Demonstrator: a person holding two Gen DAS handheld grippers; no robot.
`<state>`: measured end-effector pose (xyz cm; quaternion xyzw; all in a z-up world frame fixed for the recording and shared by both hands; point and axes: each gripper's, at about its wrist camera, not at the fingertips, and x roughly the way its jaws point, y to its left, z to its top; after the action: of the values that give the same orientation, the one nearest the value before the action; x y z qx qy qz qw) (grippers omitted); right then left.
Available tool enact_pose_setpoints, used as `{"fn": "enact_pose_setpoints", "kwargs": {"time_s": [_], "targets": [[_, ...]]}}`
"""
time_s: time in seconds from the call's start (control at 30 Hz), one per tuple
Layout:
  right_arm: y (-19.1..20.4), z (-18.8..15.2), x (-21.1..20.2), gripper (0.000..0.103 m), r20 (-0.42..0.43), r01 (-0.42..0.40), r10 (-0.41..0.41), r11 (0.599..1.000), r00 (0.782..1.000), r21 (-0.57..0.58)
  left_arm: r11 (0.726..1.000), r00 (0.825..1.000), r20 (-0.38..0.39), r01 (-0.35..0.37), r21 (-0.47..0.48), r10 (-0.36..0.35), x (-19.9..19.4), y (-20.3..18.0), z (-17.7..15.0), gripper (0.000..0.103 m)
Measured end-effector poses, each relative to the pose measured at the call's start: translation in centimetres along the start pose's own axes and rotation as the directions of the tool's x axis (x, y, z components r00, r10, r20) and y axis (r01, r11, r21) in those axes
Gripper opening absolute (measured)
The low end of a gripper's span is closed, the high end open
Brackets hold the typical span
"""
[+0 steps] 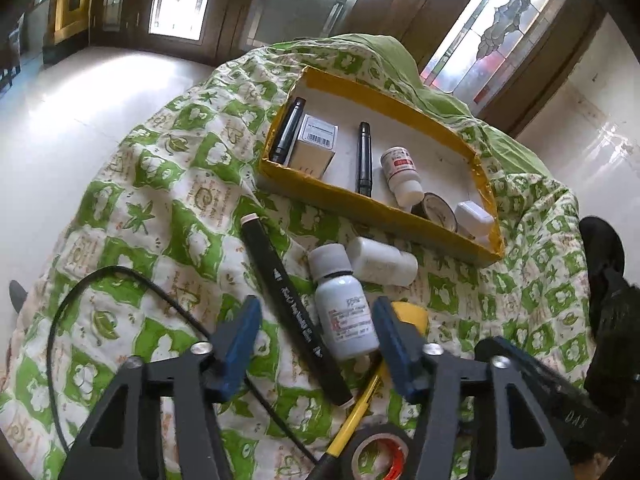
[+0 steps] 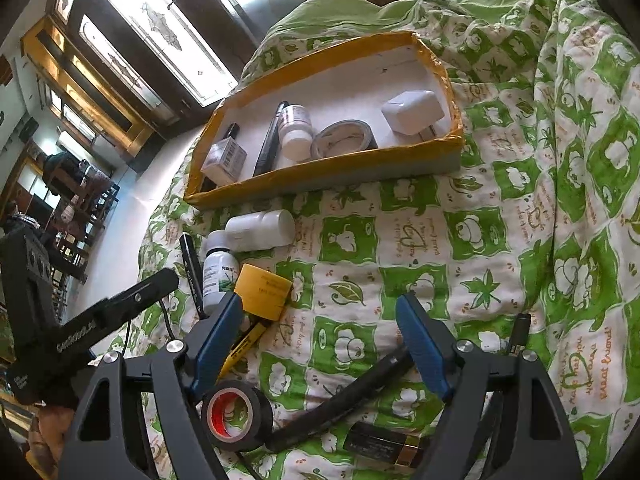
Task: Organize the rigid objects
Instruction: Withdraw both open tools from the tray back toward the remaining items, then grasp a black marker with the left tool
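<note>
My left tool [image 1: 316, 340] is spread wide around the white plastic medicine bottle with a printed label [image 1: 345, 312], not yet gripping; the bottle lies on the green-and-white quilt [image 1: 160, 200], touching the long black marker [image 1: 296, 320]. My right tool [image 2: 320, 344] hangs released, holding nothing. Risk: closing may pinch the marker too, or roll the bottle short of the yellow-edged cardboard tray [image 1: 360, 204].
</note>
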<state>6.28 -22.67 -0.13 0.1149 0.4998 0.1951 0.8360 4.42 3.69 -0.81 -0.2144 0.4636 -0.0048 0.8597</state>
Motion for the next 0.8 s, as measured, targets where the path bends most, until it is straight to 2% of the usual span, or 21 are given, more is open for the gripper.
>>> {"fn": "enact_pose_setpoints", "kwargs": {"time_s": [0.07,0.17,0.23,0.3,0.4,0.43,0.5,0.63,0.7,0.8], "targets": [[0.1,0.0,0.1,0.079,-0.002,0.0,0.0,1.0,1.0,-0.004,1.0,1.0,-0.009,-0.001,-0.025,0.001,0.7,0.3,0.6,0.047],[0.3,-0.1,0.4,0.079,-0.006,0.0,0.0,1.0,1.0,-0.008,0.997,0.998,-0.037,-0.054,-0.057,0.051,1.9,0.7,1.3,0.039],[0.3,-0.1,0.4,0.079,-0.007,0.002,-0.002,1.0,1.0,-0.009,0.994,0.995,-0.069,-0.077,-0.077,0.071,2.9,1.2,1.3,0.039],[0.3,-0.1,0.6,0.079,-0.011,0.003,-0.003,1.0,1.0,-0.01,0.991,0.99,-0.104,-0.109,-0.083,0.1,3.9,1.7,1.1,0.031],[0.3,-0.2,0.9,0.079,-0.017,0.006,-0.006,1.0,1.0,-0.012,0.989,0.986,-0.115,-0.127,-0.07,0.118,4.3,1.6,1.0,0.028],[0.4,-0.2,1.0,0.079,-0.018,0.007,-0.007,1.0,1.0,-0.014,0.99,0.986,-0.113,-0.129,-0.06,0.122,4.3,1.4,0.9,0.024],[0.5,-0.2,1.1,0.079,-0.019,0.008,-0.009,1.0,1.0,-0.019,0.991,0.986,-0.112,-0.129,-0.038,0.124,4.2,1.1,0.7,0.024],[0.7,-0.1,1.4,0.077,-0.025,-0.002,0.001,1.0,1.0,-0.019,0.996,0.989,-0.12,-0.086,-0.013,0.083,3.5,0.3,-0.1,0.018],[0.6,0.1,1.9,0.071,-0.045,-0.033,0.033,0.999,0.998,0.007,0.998,0.989,-0.135,-0.061,-0.006,0.06,3.1,0.0,-0.8,0.015],[0.0,0.6,3.3,0.065,-0.104,-0.111,0.123,0.988,0.987,0.111,0.998,0.986,-0.153,-0.061,0.004,0.061,3.0,-0.3,-1.3,0.015]]}}
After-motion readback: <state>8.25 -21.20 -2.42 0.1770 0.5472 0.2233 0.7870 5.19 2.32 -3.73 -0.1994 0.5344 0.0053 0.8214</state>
